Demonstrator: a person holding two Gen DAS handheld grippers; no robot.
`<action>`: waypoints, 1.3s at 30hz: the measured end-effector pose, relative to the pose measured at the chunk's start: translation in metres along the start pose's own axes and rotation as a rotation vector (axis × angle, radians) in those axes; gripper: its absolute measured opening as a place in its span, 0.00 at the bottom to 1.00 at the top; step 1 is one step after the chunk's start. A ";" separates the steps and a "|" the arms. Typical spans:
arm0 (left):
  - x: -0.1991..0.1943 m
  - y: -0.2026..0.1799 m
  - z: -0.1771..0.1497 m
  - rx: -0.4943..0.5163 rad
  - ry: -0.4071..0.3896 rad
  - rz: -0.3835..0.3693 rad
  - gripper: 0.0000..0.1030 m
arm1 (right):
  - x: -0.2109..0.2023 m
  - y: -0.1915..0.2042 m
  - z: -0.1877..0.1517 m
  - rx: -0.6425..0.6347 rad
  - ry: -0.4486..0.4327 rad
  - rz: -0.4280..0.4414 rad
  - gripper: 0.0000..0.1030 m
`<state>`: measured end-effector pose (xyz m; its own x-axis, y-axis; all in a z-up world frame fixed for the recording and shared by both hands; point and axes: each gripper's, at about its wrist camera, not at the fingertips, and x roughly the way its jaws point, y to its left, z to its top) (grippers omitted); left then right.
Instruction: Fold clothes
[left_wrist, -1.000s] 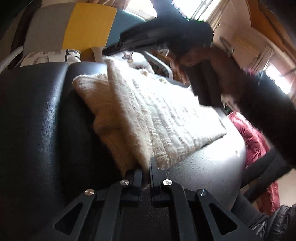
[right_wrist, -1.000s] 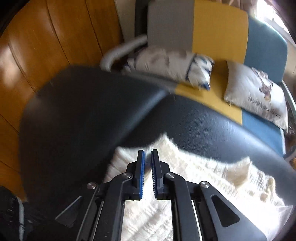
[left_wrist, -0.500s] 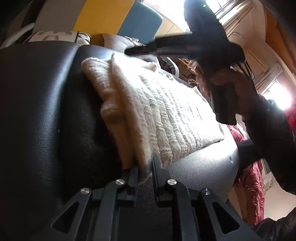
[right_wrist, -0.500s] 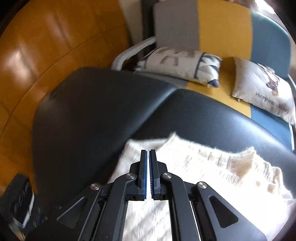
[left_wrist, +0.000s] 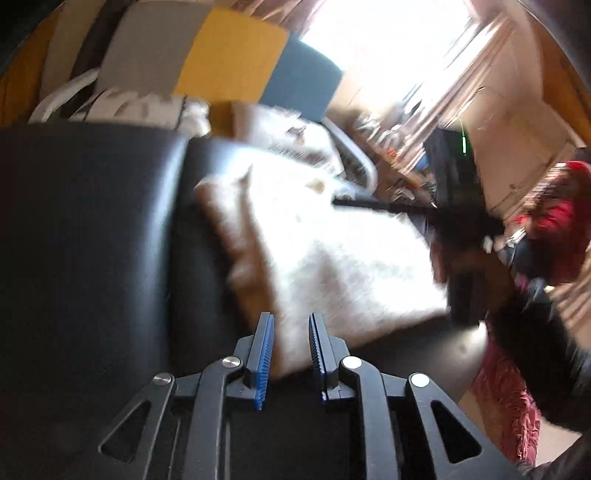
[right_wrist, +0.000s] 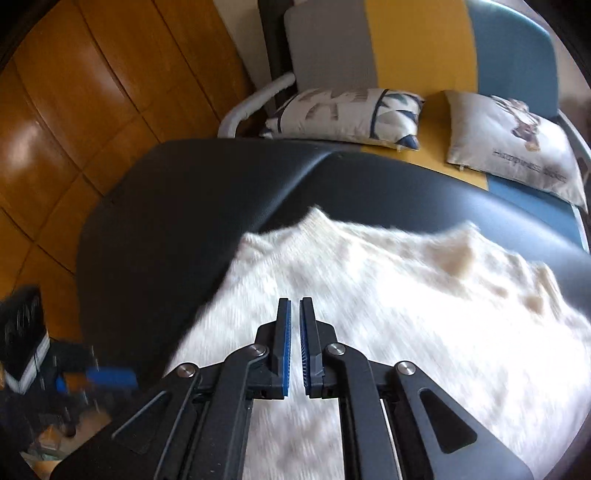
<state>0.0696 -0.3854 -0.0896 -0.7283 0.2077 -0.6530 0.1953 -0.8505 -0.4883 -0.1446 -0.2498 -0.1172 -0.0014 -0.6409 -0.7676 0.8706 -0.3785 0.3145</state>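
Two cushions (right_wrist: 347, 112) behind black padded bench (right_wrist: 184, 206)

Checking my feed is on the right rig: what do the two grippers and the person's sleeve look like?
Both grippers, left gripper and right gripper, are matte black with triangular cut-outs in their linkage arms, round silver pivot bolts and blue ribbed pads on the fingers. The left wrist view shows a dark sleeve and a green light on the other gripper's body.

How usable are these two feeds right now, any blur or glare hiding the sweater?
Left wrist view: heavy motion blur, window blown out, sweater glaring white with its knit lost, right gripper smeared. Right wrist view: cushions sharp, sweater streaked and overexposed lower right; both frames bend at the edges.
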 end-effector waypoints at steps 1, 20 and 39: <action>0.005 -0.010 0.006 0.015 -0.010 -0.003 0.20 | -0.008 -0.002 -0.009 0.006 -0.002 0.007 0.05; 0.086 -0.054 0.036 0.028 0.054 0.111 0.20 | -0.091 -0.084 -0.117 0.285 -0.132 -0.018 0.24; 0.093 -0.065 0.003 0.072 0.126 0.187 0.21 | -0.201 -0.170 -0.230 0.587 -0.300 -0.068 0.38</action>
<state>-0.0129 -0.3122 -0.1168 -0.5955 0.0981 -0.7973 0.2684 -0.9112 -0.3126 -0.1787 0.0968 -0.1453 -0.2583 -0.7287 -0.6342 0.4514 -0.6715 0.5876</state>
